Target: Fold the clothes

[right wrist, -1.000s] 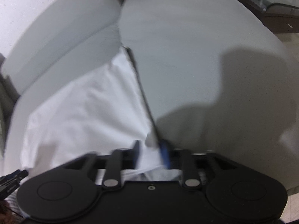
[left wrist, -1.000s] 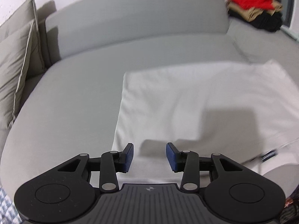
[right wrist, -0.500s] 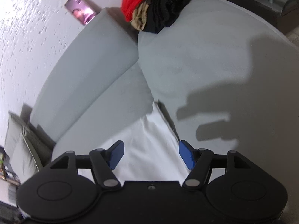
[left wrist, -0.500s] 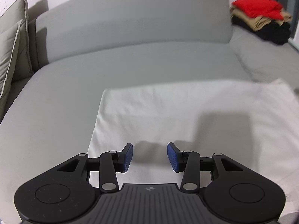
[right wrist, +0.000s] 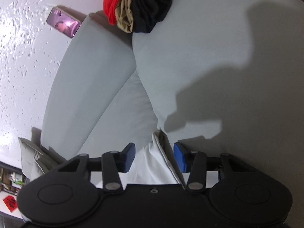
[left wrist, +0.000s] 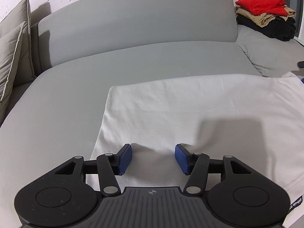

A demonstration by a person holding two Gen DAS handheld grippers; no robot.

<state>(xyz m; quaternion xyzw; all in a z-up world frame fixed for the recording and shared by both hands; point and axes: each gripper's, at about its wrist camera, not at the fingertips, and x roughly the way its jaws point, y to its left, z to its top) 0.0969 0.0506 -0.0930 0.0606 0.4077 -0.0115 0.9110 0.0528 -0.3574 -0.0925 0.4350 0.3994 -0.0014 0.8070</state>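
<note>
A grey sofa (left wrist: 76, 125) is shown bearing a folded white garment (left wrist: 199, 117), spread flat on the seat with faint creases, its straight left edge well clear of the cushions (left wrist: 13, 43); a stack of folded clothes (left wrist: 266, 15) is seen at the far right end. The left gripper (left wrist: 153, 158) is held wide open above the garment's near edge, gripping nothing. The right gripper (right wrist: 154, 156) is likewise spread wide, with a raised fold of the garment's edge lying between the jaws, ungripped.
</note>
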